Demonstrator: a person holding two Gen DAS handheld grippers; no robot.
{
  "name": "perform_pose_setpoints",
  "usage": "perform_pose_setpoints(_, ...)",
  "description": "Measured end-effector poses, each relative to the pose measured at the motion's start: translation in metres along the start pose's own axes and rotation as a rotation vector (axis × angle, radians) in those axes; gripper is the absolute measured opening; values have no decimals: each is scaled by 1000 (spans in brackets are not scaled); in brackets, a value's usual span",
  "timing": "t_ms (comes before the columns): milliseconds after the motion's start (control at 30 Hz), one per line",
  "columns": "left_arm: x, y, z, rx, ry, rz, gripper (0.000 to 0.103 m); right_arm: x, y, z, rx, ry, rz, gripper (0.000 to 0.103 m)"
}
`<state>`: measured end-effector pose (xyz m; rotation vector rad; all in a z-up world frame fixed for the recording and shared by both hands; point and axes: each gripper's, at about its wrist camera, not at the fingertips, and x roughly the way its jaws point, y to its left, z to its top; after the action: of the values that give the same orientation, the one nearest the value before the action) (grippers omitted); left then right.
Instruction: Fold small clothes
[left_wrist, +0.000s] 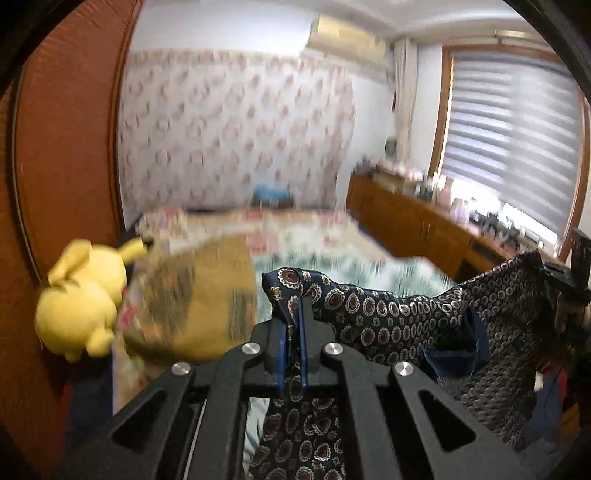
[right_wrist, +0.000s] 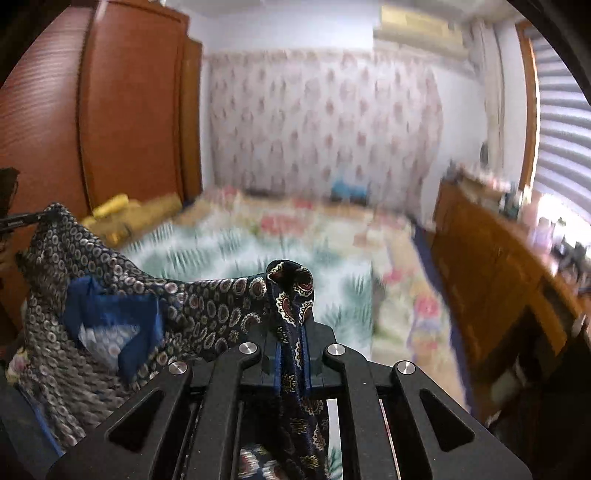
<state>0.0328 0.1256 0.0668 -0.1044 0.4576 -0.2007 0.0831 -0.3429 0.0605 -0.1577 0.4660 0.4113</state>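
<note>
A big bed (left_wrist: 332, 251) with a green and flowered cover is seen below, with a brown wardrobe (right_wrist: 122, 110) to one side and a low brown cabinet (left_wrist: 424, 221) under the window. A yellow toy (left_wrist: 77, 299) is seen by the wardrobe. All of this is blurred.

The cloth (left_wrist: 388, 317) is held up in the air over the bed, stretched between the two tongs. It is not lying on anything.

The cloth is judged to be light, thin and very soft, because it sags in the middle and hangs down limp below each grip. It looks shiny and smooth, so it may be slippery and could slide out if it is held loosely. It is best taken by its top corners or edge, well apart, so that it hangs flat and can be laid down neatly. That is how it is held now.

The cloth is dark blue with small round and drop-shaped marks in red, white and gold. A plain blue patch (right_wrist: 110, 321) is seen on its inner side.

The left tongs (left_wrist: 294, 325) are clenched on one bunched end of the cloth. The right tongs (right_wrist: 291, 347) are clenched on the other end, with a small fold sticking up above the blue pads (right_wrist: 277, 354).
</note>
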Motion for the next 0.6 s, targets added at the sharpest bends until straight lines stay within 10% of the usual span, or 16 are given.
perform_pose_setpoints(333, -42, 37, 105, 30, -192, 137, 2, -47, 9, 130, -85, -211, -12, 5)
perform_pose_setpoints(600, 56, 82, 108, 29, -32, 229, 7, 51, -1, 152, -90, -81, -74, 7)
